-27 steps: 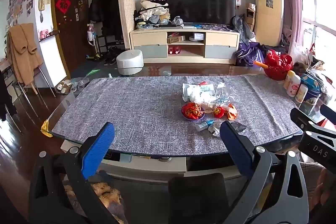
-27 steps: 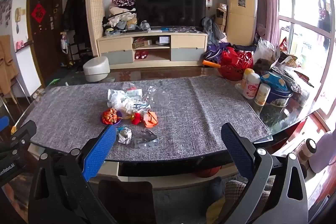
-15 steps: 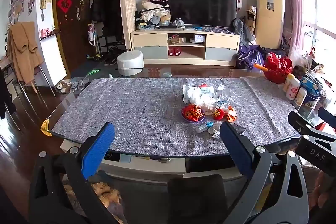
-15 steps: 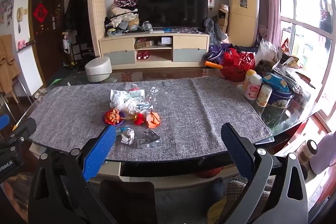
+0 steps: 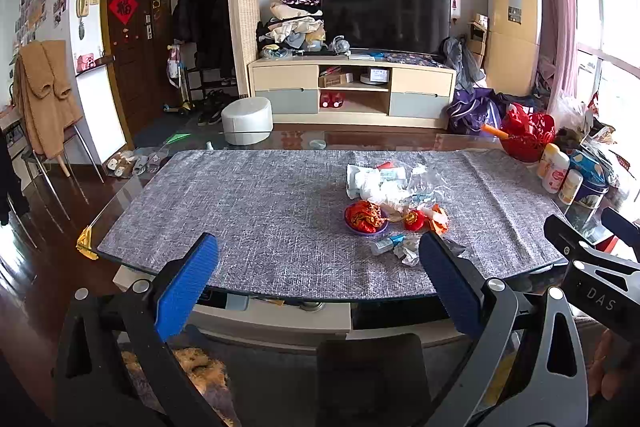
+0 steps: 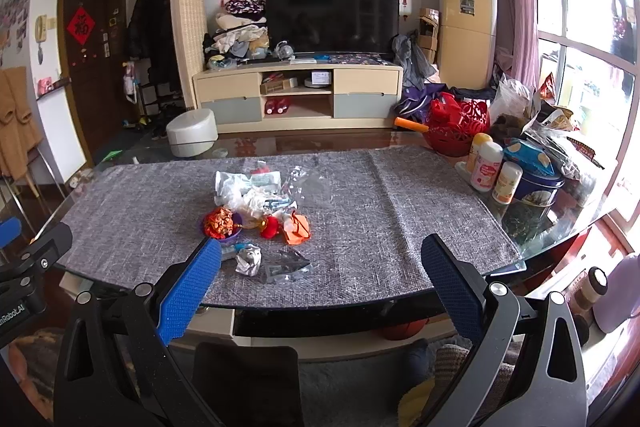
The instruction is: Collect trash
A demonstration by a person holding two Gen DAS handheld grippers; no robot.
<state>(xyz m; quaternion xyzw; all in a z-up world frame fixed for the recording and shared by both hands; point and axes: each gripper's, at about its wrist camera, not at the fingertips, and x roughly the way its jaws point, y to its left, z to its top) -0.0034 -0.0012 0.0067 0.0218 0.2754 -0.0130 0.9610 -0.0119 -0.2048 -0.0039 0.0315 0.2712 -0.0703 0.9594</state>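
Observation:
A pile of trash lies on the grey table runner [image 5: 256, 211]: white wrappers [image 5: 374, 183], a purple dish with red and gold foil [image 5: 366, 217], a small red ball [image 5: 414, 220], an orange scrap [image 5: 438, 217], a crumpled foil ball [image 6: 249, 259] and clear plastic [image 6: 286, 265]. My left gripper [image 5: 316, 271] is open and empty, short of the table's near edge. My right gripper [image 6: 320, 275] is open and empty, also short of the near edge, with the foil ball just beyond its left finger [image 6: 188, 291].
Bottles [image 6: 486, 167] and a blue tin [image 6: 534, 187] stand at the table's right end, beside a red basket [image 6: 456, 131] and bags. A TV stand [image 5: 352, 91] is behind. A white stool [image 5: 247, 117] stands on the floor beyond the table.
Both grippers have shifted slightly, so the table and trash sit a little differently in view. Both stay open and empty.

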